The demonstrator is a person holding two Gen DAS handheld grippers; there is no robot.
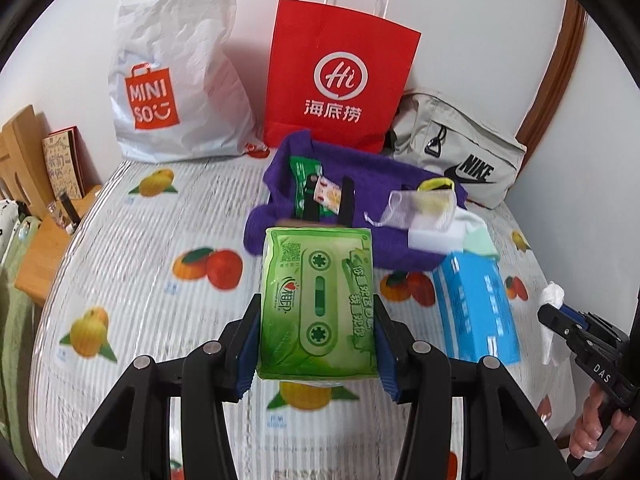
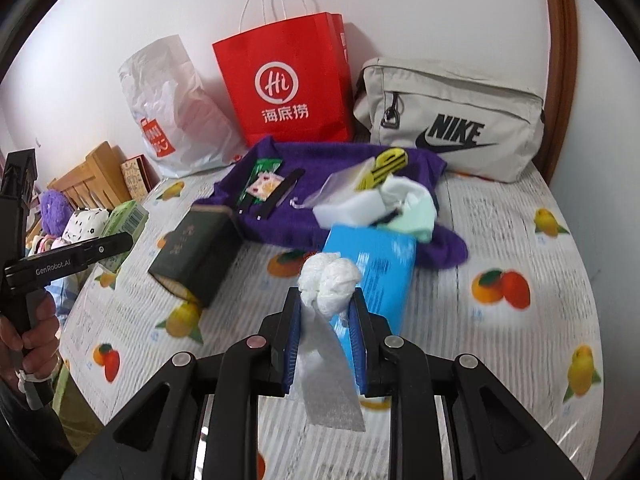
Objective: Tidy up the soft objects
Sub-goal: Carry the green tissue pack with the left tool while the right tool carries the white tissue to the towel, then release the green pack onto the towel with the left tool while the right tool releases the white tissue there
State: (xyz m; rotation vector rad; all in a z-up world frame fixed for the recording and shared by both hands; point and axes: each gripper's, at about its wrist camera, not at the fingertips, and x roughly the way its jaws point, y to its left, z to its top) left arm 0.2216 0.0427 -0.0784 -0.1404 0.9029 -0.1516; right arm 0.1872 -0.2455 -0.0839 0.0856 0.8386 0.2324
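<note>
Green tissue pack, glossy plastic printed with a cassette, soft and pillowy, clamped across its sides by left gripper, held above the fruit-print bed sheet. Crumpled white plastic wad, crinkly, with a flat tail trailing down, pinched in right gripper over the blue tissue box. Fuzzy purple cloth spread behind, carrying small sachets, a mesh pouch and white and mint fabric, blurred and hard to separate. Dark box tilted at its near edge. Against the wall: wrinkled white Miniso bag, stiff red paper bag, beige Nike pouch.
</note>
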